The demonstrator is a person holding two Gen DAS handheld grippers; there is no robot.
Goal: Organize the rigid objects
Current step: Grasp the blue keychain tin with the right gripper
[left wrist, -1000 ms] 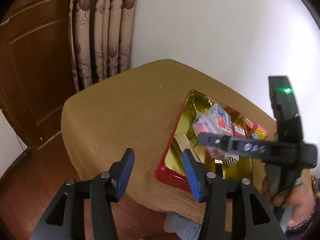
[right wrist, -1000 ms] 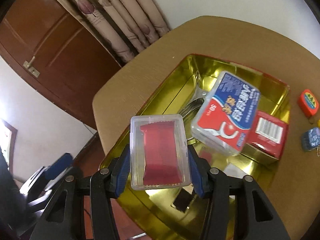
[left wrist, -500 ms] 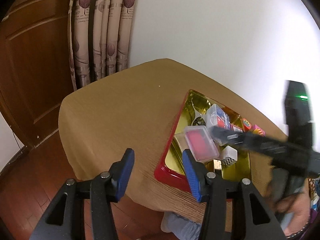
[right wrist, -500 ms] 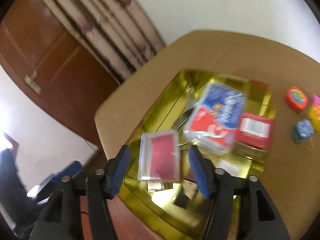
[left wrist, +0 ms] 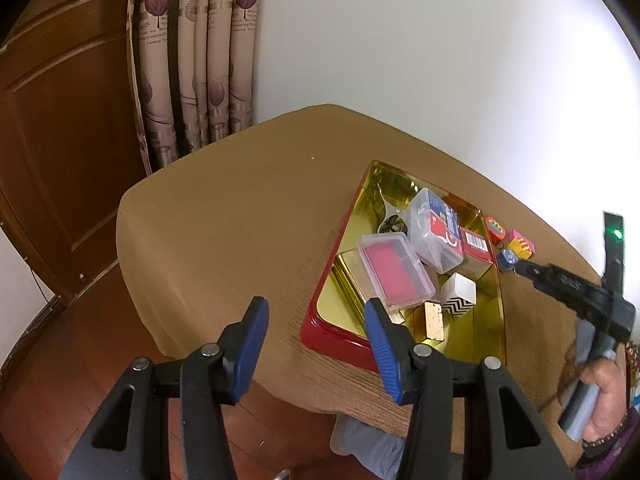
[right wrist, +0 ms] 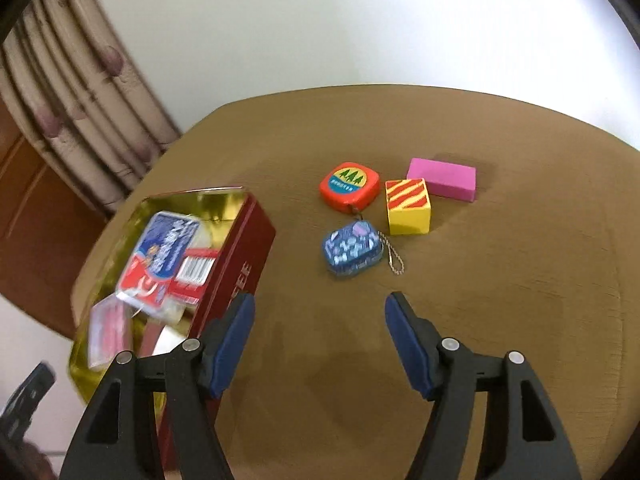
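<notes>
Right gripper point(right wrist: 318, 330): you are holding it over bare cloth with nothing between the jaws, which are opening wider; it is facing the four loose things
Left gripper point(left wrist: 316, 334): you are hovering it part open and empty, off the table's near edge, beside the tin's near corner
Tin point(right wrist: 244, 240): it is sitting by the table's near edge, already holding the clear box with the red card point(left wrist: 394, 272), the blue and red box point(left wrist: 436, 230) and smaller pieces
Things still out: the blue keychain point(right wrist: 352, 248) is lying nearest your right jaws; the orange tape measure point(right wrist: 349, 184), the yellow striped block point(right wrist: 408, 206) and the pink block point(right wrist: 442, 178) are lying beyond it, toward the far edge
Step in hand: judging by the aim, you are going for the keychain; straddle its narrower sides squarely, and keep the bead chain out of the pads
Crowding: the tape measure is almost touching the keychain, so come in low from the near side
Open room: bare cloth is lying around your jaws and to the right; the tin's red wall is standing close on the left, so lift clear of it
</notes>
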